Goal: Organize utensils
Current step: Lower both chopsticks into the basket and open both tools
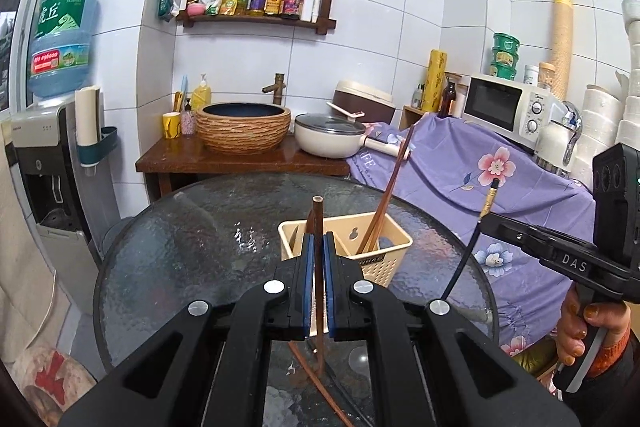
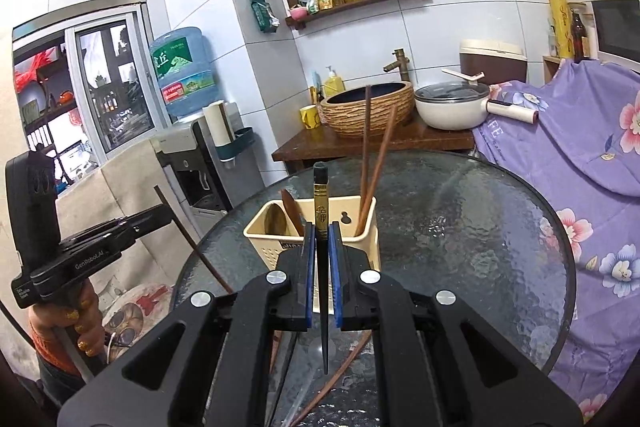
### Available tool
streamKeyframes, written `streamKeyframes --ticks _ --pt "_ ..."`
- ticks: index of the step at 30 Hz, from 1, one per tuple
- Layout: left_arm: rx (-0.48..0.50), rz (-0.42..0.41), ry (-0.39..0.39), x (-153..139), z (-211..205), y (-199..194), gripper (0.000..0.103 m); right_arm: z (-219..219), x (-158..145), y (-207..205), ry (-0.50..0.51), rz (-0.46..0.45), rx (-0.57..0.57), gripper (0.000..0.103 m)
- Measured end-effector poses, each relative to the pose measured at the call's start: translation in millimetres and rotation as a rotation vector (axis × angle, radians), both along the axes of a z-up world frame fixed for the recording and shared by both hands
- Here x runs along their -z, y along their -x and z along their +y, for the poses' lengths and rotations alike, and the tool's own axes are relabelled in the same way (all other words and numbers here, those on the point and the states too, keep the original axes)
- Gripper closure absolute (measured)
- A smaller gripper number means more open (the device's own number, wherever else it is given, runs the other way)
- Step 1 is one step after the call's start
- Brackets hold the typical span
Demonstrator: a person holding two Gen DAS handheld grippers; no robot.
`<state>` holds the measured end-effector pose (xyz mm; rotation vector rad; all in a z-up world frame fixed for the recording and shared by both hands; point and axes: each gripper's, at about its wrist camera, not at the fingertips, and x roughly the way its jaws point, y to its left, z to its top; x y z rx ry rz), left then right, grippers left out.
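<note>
A: Chopsticks first: where are they?

B: One brown chopstick (image 1: 317,227) is pinched upright between the blue pads of the left gripper (image 1: 319,247). A black chopstick (image 2: 321,223) with a gold band is clamped the same way in the right gripper (image 2: 321,239). Both tools are closed on what they carry.

A: And the holder?

B: The cream utensil holder (image 2: 272,227) stands on the round glass table (image 2: 460,219), just beyond both grippers. Two brown chopsticks (image 2: 374,163) already lean in its right compartment. A wooden spoon (image 2: 291,209) sits in the left one.

A: Anything left on the table?

B: Near the cameras, below the grippers, more loose utensils lie on the glass; a brown stick (image 2: 340,371) is the clearest, the rest is too hidden to name.

A: What's behind?

B: At the far side, a wooden counter (image 1: 240,163) carries a woven basin (image 1: 243,127) and a white pot (image 1: 330,141). A purple floral cloth (image 1: 472,167) drapes to the right, and a water dispenser (image 1: 52,163) stands far left.
</note>
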<state>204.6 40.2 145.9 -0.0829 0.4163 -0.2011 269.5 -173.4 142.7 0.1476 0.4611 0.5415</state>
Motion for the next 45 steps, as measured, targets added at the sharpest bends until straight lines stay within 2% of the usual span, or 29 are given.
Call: streamKeyframes --ticks 4,7,14,18,21,32,37,43,45 --pt "0.031 -0.015 -0.013 -15 -5 -7 0.098 4 -16 -6 0.006 -0.014 -0.014 0.096" --pt "0.043 -0.033 -0.018 -33 -8 -16 0.098 7 -41 -12 -0.003 -0.045 -0.026 0.096" --pt "0.067 -0.13 0.001 -105 -16 -38 0.098 14 -112 -39 -0.028 -0.131 -0.021 0.096" --pt "0.037 -0.158 -0.008 -123 -21 -55 0.098 19 -139 -56 -0.041 -0.164 0.007 0.096" --pt "0.031 -0.127 -0.001 -115 -23 -73 0.098 24 -133 -67 -0.037 -0.156 0.025 0.096" --pt "-0.011 0.065 0.024 -22 -13 -116 0.098 44 -37 -100 0.037 -0.03 0.059 0.096" --pt "-0.021 0.109 0.024 -1 -7 -122 0.098 48 -17 -106 0.06 -0.01 0.071 0.095" --pt "-0.047 0.117 0.043 8 -1 -122 0.097 45 -4 -111 0.065 0.009 0.105 0.095" --pt "-0.056 0.107 0.04 9 -1 -118 0.084 43 -2 -109 0.069 0.0 0.114 0.095"
